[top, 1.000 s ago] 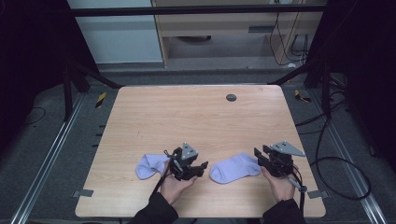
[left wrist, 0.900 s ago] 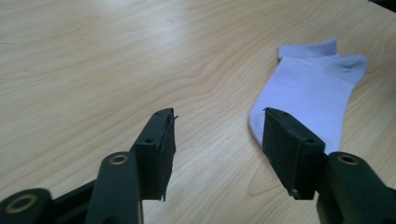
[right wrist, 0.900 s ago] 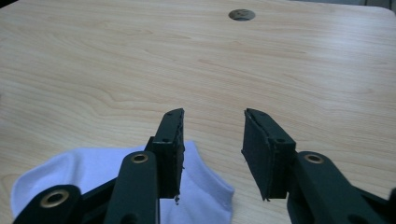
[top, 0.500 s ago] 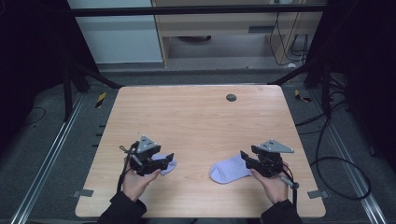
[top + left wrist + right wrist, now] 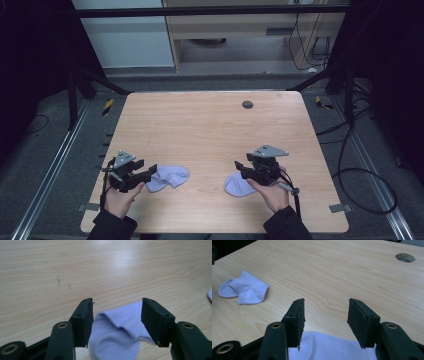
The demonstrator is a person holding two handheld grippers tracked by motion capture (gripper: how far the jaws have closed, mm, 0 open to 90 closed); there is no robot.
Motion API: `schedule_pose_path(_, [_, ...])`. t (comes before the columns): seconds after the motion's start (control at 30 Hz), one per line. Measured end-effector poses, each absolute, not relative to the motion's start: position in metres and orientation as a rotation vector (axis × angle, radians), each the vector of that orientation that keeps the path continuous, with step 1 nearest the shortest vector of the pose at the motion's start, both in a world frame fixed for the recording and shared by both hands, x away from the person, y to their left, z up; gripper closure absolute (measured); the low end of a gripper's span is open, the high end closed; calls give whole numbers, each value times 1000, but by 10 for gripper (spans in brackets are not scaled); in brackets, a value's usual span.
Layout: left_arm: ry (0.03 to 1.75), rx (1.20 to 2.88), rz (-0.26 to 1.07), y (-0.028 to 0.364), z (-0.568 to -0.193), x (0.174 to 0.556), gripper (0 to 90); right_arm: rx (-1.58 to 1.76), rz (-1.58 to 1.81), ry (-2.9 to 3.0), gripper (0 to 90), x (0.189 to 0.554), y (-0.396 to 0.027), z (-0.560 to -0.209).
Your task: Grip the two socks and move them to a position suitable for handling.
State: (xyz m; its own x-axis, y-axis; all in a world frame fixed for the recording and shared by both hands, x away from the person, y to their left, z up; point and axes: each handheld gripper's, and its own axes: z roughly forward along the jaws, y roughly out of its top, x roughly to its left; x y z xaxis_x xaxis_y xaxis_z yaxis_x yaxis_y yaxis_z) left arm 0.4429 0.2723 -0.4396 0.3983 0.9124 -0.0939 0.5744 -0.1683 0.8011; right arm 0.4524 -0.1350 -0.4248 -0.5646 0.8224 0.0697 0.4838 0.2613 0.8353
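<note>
- Socks first: the left sock (image 5: 167, 178) lies crumpled near the table's front edge at about 7 o'clock from the table's middle, and the right sock (image 5: 239, 185) lies flat at about 5 o'clock, well apart from it.
- My left claw (image 5: 117, 312) stands spread, having just narrowed a touch; the left sock's pale fabric sits low between the two black jaws, which stand clear of it, so I pinch nothing there.
- My right claw (image 5: 324, 315) is spread too, its jaws just now opening; the right sock (image 5: 332, 347) lies under and between them at 6 o'clock in the right gripper view, loose, not gripped.
- I judge each claw sits by its own sock because the two are being handled as a pair, one per hand, low and close to the cloth for a clean pinch.
- Seen from above, my left claw (image 5: 131, 174) is at 9 o'clock of its sock, my right claw (image 5: 257, 169) at 1 o'clock of the other.
- The table (image 5: 210, 130) has broad bare wood from the middle toward 12 o'clock, with a cable hole (image 5: 247, 104) far off at 1 o'clock.
- The front edge runs close behind both socks at 6 o'clock, so I would work forward or inward, where there is room.
</note>
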Motion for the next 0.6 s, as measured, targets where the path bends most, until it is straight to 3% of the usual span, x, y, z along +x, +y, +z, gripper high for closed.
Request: schedule_pose_path(0.6, [1372,1953,479,289,-470,440,531,1045,1262,2329,524,471,-35,-435])
